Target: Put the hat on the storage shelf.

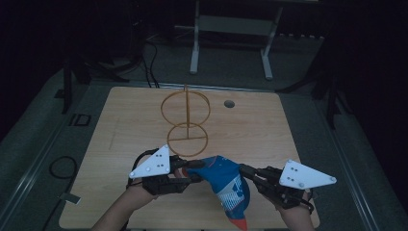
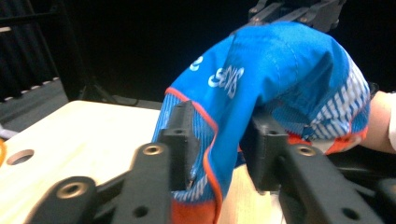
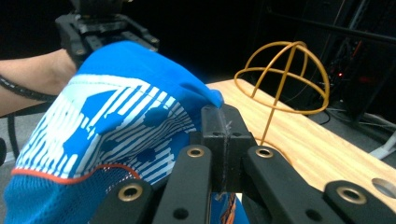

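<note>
black jaws of the right gripper sit closest in the right gripper view, pressed flat together with only a thin edge of fabric pinched between them. that fabric belongs to a blue cloth cap with white stripes and orange trim, which hangs in the air between the two grippers over the near edge of the pale wooden table, lifted off the surface.

the left gripper holds the opposite side: in the left gripper view its jaws stand a little apart, with the orange-piped edge of the cap bunched and clamped in the gap.

the cap looks light and thoroughly soft. it sags and folds under its own weight, its crown slumping between the two holds, so it will not keep any shape unless it is stretched open. the piped rim seems the sensible place to grip, being thicker and less likely to slip than the thin mesh-like panels.

both forearms come in low from the near side, hands roughly level, the grippers angled inward toward each other with the grey plates on top.

farther back on the table stands a golden wire dome-shaped stand, upright and well apart from the cap, probably where it could be placed.
</note>
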`<action>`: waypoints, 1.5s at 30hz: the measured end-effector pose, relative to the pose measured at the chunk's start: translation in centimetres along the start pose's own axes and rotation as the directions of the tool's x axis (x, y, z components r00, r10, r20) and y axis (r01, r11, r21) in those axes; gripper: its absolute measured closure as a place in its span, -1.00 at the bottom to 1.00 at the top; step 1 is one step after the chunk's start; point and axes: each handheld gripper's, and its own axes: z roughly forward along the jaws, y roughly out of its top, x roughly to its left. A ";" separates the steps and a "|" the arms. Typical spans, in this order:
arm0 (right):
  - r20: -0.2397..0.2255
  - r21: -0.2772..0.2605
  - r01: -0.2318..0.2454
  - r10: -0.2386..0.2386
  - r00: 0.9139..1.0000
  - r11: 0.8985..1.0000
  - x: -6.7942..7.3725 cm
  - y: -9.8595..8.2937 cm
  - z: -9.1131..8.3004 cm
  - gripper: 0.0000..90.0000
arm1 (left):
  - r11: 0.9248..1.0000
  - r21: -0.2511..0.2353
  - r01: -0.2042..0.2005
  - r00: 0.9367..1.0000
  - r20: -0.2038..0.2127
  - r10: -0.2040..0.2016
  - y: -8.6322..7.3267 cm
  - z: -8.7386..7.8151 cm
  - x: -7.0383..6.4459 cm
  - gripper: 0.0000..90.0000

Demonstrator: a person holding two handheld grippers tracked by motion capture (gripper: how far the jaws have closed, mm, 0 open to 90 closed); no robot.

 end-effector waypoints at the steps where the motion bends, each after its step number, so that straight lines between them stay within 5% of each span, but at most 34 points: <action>1: 0.000 0.000 0.000 0.000 1.000 1.000 0.0 0.0 0.0 1.00 | 1.000 0.000 0.000 1.000 0.000 0.000 0.0 0.0 0.0 0.36; 10: 0.060 -0.042 0.007 -0.005 0.998 0.999 -1.2 1.4 -1.1 1.00 | 0.998 -0.023 0.052 0.995 -0.078 -0.054 -1.5 -2.7 -0.1 0.01; 17: 0.129 -0.075 0.022 -0.012 0.992 0.997 -2.9 3.4 -1.3 1.00 | 0.991 -0.040 0.125 0.975 -0.182 -0.131 -5.3 -4.3 -0.5 -0.37; 18: 0.139 -0.086 0.021 -0.009 0.990 0.996 -3.5 4.0 -1.2 1.00 | 0.990 -0.044 0.132 0.972 -0.189 -0.138 -5.8 -4.5 -0.5 -0.56; 22: 0.170 -0.083 0.025 -0.011 0.985 0.996 -4.7 5.3 -0.5 1.00 | 0.985 -0.039 0.168 0.951 -0.255 -0.172 -8.2 -5.0 -0.8 -0.87; 23: 0.181 -0.082 0.030 -0.015 0.983 0.996 -5.0 5.7 -0.3 1.00 | 0.984 -0.023 0.179 0.937 -0.301 -0.177 -9.2 -5.2 -0.9 -0.95; 24: 0.181 -0.082 0.030 -0.015 0.983 0.996 -5.0 5.7 -0.3 1.00 | 0.984 -0.023 0.179 0.937 -0.301 -0.177 -9.2 -5.2 -0.9 -0.95; 25: 0.191 -0.084 0.029 -0.013 0.982 0.996 -5.6 6.3 0.2 1.00 | 0.983 -0.019 0.181 0.921 -0.347 -0.176 -10.3 -5.4 -1.2 -0.95; 26: 0.203 -0.082 0.033 -0.016 0.979 0.996 -5.9 6.6 0.5 1.00 | 0.983 -0.019 0.181 0.921 -0.347 -0.176 -10.3 -5.4 -1.2 -0.95; 29: 0.217 -0.088 0.022 -0.002 0.976 0.996 -7.0 7.7 1.3 1.00 | 0.984 -0.012 0.180 0.897 -0.408 -0.169 -12.3 -5.6 -2.0 -0.95; 30: 0.217 -0.088 0.022 -0.002 0.976 0.996 -7.0 7.7 1.3 1.00 | 0.984 -0.012 0.180 0.897 -0.408 -0.169 -12.3 -5.6 -2.0 -0.95; 32: 0.238 -0.084 0.029 -0.008 0.971 0.996 -7.9 8.8 2.5 1.00 | 0.981 -0.032 0.191 0.885 -0.428 -0.186 -13.5 -5.7 -2.5 -0.95; 33: 0.238 -0.084 0.029 -0.008 0.971 0.996 -7.9 8.8 2.5 1.00 | 0.981 -0.032 0.191 0.885 -0.428 -0.186 -13.5 -5.7 -2.5 -0.95; 34: 0.249 -0.068 0.029 -0.011 0.969 0.997 -8.6 9.7 3.7 1.00 | 0.976 -0.058 0.211 0.875 -0.433 -0.215 -14.2 -5.8 -2.5 -0.95; 35: 0.249 -0.068 0.029 -0.011 0.969 0.997 -8.6 9.7 3.7 1.00 | 0.976 -0.058 0.211 0.875 -0.433 -0.215 -14.2 -5.8 -2.5 -0.95; 41: 0.296 -0.025 0.035 -0.026 0.955 0.999 -10.3 11.5 7.2 1.00 | 0.979 -0.064 0.195 0.826 -0.527 -0.199 -15.4 -6.4 -2.5 -0.95; 42: 0.296 -0.025 0.035 -0.026 0.955 0.999 -10.3 11.5 7.2 1.00 | 0.979 -0.064 0.195 0.826 -0.527 -0.199 -15.4 -6.4 -2.5 -0.95; 44: 0.335 0.006 0.022 -0.022 0.942 1.000 -11.3 12.2 10.3 1.00 | 0.975 -0.078 0.206 0.815 -0.538 -0.216 -15.6 -6.6 -2.4 -0.95; 45: 0.330 0.010 0.015 -0.017 0.944 1.000 -11.4 12.2 10.8 1.00 | 0.974 -0.089 0.207 0.812 -0.540 -0.222 -15.8 -6.7 -2.3 -0.95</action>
